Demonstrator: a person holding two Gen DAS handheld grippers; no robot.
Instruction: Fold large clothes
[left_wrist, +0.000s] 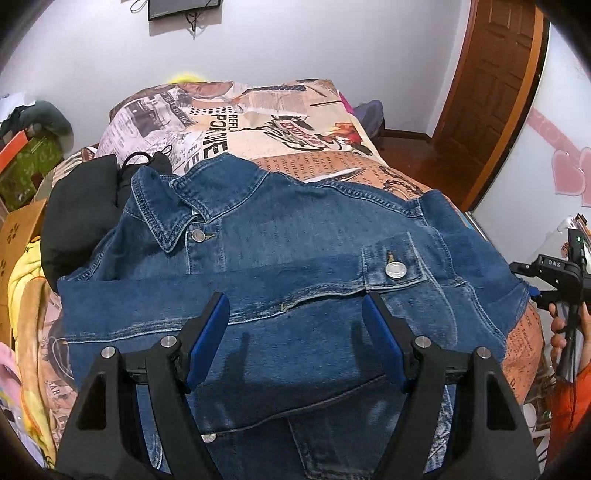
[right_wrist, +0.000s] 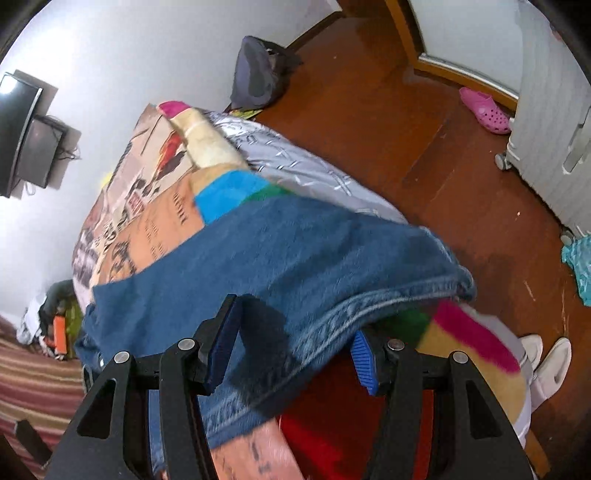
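Closest to us, our left gripper (left_wrist: 295, 325) hangs released over the denim jacket (left_wrist: 280, 251), spread front-up on the printed bedspread (left_wrist: 295, 122). Only the right wrist view shows our right gripper (right_wrist: 295, 339), spread around the jacket's hem; beyond lies open wooden floor (right_wrist: 424, 147).

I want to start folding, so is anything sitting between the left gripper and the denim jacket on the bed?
Nothing visible. The left gripper hangs open directly over the denim jacket, with only bare denim between its pads. The black garment lies off to the side, by the collar.
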